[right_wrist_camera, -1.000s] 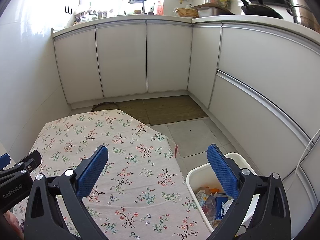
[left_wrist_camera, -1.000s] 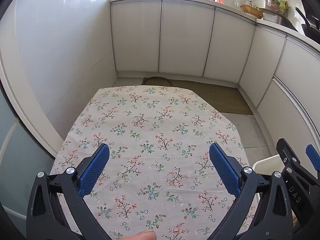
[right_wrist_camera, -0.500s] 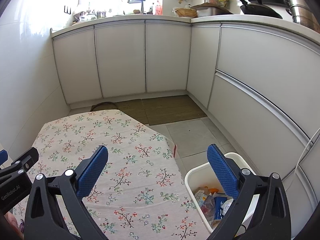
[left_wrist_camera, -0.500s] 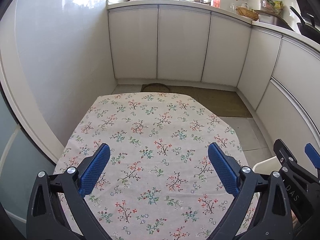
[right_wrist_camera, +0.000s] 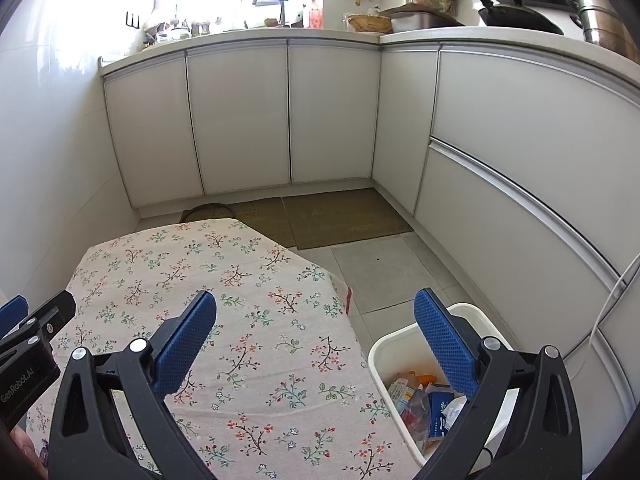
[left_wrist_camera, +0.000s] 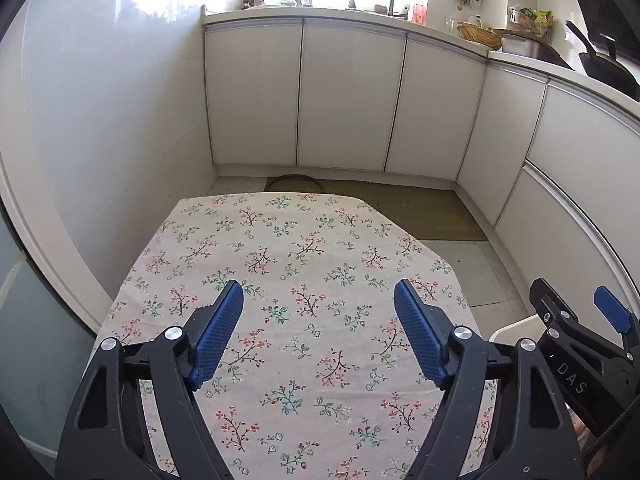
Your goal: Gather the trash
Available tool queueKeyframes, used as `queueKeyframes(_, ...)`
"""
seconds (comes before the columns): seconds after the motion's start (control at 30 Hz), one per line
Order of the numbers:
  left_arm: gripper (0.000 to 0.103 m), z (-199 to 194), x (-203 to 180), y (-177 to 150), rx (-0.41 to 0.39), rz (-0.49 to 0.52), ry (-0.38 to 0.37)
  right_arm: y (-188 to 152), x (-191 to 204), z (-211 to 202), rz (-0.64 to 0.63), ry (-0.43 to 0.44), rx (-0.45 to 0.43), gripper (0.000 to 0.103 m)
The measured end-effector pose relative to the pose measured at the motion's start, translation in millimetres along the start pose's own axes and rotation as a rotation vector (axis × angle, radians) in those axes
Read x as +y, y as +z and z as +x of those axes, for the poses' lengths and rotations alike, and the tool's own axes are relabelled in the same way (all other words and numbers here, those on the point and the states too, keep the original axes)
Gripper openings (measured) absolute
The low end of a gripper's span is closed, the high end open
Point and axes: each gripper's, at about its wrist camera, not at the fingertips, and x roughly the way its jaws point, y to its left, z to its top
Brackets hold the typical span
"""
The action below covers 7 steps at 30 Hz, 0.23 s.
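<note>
A white trash bin (right_wrist_camera: 384, 350) stands on the floor right of the table; it holds wrappers, a blue carton and other trash (right_wrist_camera: 424, 400). Its rim shows in the left wrist view (left_wrist_camera: 516, 326). My left gripper (left_wrist_camera: 318, 312) is open and empty above the table with a floral cloth (left_wrist_camera: 304, 248). My right gripper (right_wrist_camera: 316, 320) is open and empty, over the table's right edge and the bin. Each gripper shows at the edge of the other's view: the right one (left_wrist_camera: 576, 328) and the left one (right_wrist_camera: 28, 328).
White kitchen cabinets (right_wrist_camera: 328, 112) run along the back and right. Brown mats (right_wrist_camera: 340, 216) lie on the grey tile floor beyond the table. A white wall (left_wrist_camera: 100, 120) is close on the left. Pans and clutter sit on the counter (right_wrist_camera: 516, 12).
Both grippers have drawn back and tilted up a little, so more of the cabinets and counter shows. Both stay open and empty.
</note>
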Motion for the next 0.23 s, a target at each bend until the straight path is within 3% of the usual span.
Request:
queueKeyframes(0.07, 0.094, -1.3, -0.5, 1.6, -0.005, 0.000, 0.013, 0.4, -0.1, -0.8, 0.002, -0.002, -0.003, 0.096)
queueKeyframes(0.23, 0.096, -2.2, -3.1, 3.2, -0.012, 0.027, 0.062, 1.6, 0.9, -1.8, 0.005, -0.004, -0.012, 0.096)
